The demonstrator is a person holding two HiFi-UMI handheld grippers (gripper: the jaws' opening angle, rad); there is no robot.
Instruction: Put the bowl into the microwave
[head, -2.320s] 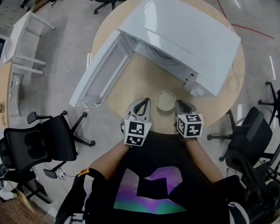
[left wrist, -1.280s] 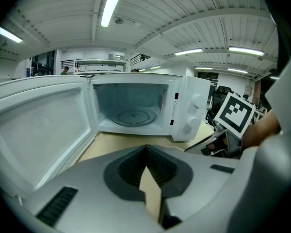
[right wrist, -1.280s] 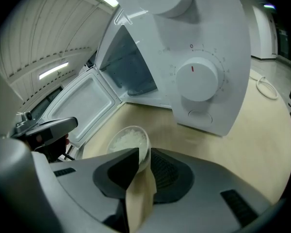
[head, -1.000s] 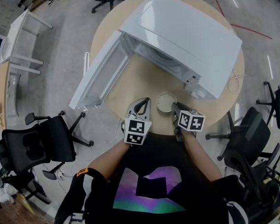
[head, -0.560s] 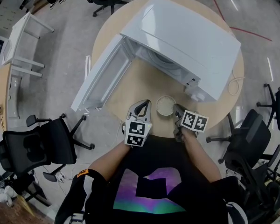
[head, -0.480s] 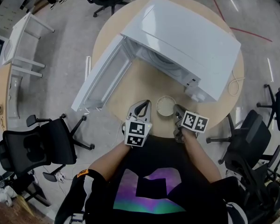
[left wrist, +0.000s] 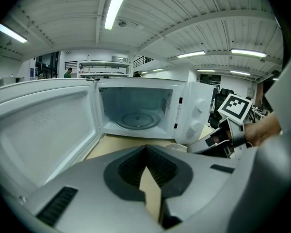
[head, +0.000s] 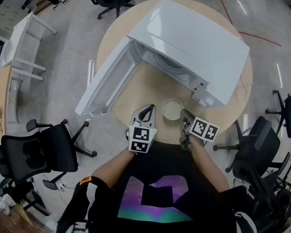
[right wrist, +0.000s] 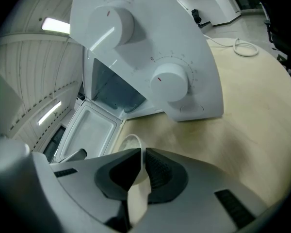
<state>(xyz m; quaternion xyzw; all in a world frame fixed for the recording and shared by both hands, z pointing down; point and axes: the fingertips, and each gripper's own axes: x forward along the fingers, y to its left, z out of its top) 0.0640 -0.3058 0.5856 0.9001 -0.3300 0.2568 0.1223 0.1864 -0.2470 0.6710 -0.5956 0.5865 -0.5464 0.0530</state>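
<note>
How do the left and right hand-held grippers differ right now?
The right hand-held gripper is shut on the rim of the bowl; the left hand-held gripper is shut on nothing. The right is rolled sideways; the left sits level, facing the open microwave. Both are near the table's front edge.

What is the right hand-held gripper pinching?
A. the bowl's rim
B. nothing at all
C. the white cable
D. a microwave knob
A: in the right gripper view, the right hand-held gripper has its jaws closed on the thin white rim of the bowl.
</note>
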